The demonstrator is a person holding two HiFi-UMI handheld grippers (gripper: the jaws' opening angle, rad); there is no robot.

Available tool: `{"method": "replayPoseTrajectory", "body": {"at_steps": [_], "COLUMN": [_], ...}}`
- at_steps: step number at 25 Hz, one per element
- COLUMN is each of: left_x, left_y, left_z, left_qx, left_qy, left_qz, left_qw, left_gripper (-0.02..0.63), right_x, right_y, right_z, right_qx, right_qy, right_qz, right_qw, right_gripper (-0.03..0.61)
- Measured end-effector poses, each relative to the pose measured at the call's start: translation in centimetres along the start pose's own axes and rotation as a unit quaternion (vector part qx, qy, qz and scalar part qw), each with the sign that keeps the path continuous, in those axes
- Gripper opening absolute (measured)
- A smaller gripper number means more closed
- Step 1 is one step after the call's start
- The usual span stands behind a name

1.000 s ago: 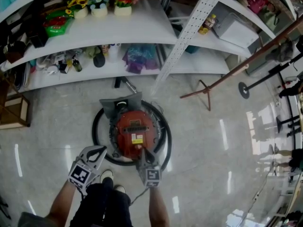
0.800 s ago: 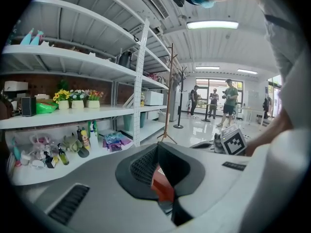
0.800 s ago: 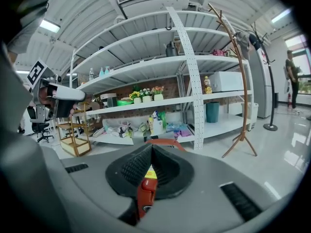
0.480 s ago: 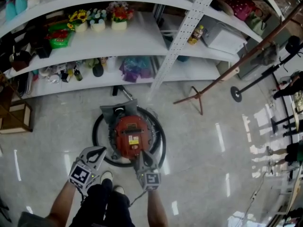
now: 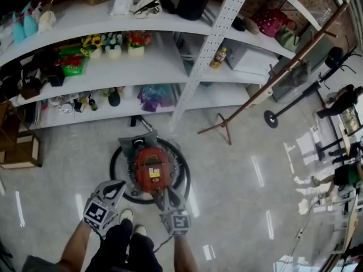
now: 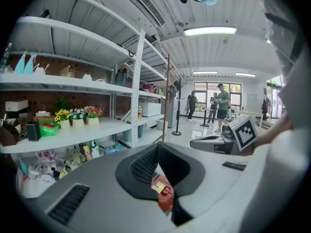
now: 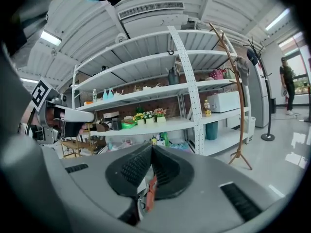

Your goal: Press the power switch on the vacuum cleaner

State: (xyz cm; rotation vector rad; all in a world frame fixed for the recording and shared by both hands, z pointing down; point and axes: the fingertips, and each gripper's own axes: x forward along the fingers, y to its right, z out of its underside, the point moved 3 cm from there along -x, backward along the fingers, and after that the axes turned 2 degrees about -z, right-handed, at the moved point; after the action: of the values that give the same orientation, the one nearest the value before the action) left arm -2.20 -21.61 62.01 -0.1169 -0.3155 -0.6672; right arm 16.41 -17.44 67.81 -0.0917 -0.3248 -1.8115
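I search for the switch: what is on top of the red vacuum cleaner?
On the vacuum cleaner: a dark grille and a yellow label. The right tongs cover its near edge, hiding anything there.

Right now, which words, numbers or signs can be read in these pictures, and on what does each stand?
No text can be read.
Yellow label on the red vacuum cleaner: too small to read.
Label on the shelf bottle: too small to read.
Square markers on the left gripper and right gripper: black-and-white patterns, no words.
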Motion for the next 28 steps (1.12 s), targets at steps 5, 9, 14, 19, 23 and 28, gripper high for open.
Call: {"method": "replayPoseTrajectory", "body": {"at_steps": [5, 9, 14, 19, 23, 28], "left_x": [-1.5, -3.1, -5.5, -7.2, -8.1, -9.2], "left_y": [0.5, 0.7, 0.5, 0.8, 0.8, 1.5], "left_z": [-3.6, -6.2, -8.6, -11.2, -13.1, -15.7], "left_qx": [-0.001, -0.020, -0.010, -0.011, -0.025, -0.025], "left_qy": [0.005, 0.017, 0.010, 0.022, 0.037, 0.038], "left_qz": [-0.002, -0.011, -0.015, -0.014, -0.017, -0.004], "left_qw": [1.0000, 0.9996, 0.9998, 0.9996, 0.9989, 0.9990], "left_gripper": [0.009, 0.009, 0.009, 0.009, 0.009, 0.009], "right_x": [-1.8, -2.7, -4.0, -5.4, -6.2, -7.8], "right_y": [-1.5, -2.9, -5.0, -6.6, -7.3, -7.8], "right_z": [-5.5, -8.2, -12.6, -15.8, -17.9, -21.1], "right_qx": [0.005, -0.005, -0.008, -0.009, -0.014, -0.012], "right_qy": [0.009, 0.016, 0.023, 0.035, 0.038, 0.041], "right_qz": [0.001, -0.009, -0.014, -0.017, -0.013, 0.005], "right_qw": [1.000, 1.000, 1.000, 0.999, 0.999, 0.999], "right_gripper": [0.011, 0.011, 0.011, 0.011, 0.011, 0.011]}}
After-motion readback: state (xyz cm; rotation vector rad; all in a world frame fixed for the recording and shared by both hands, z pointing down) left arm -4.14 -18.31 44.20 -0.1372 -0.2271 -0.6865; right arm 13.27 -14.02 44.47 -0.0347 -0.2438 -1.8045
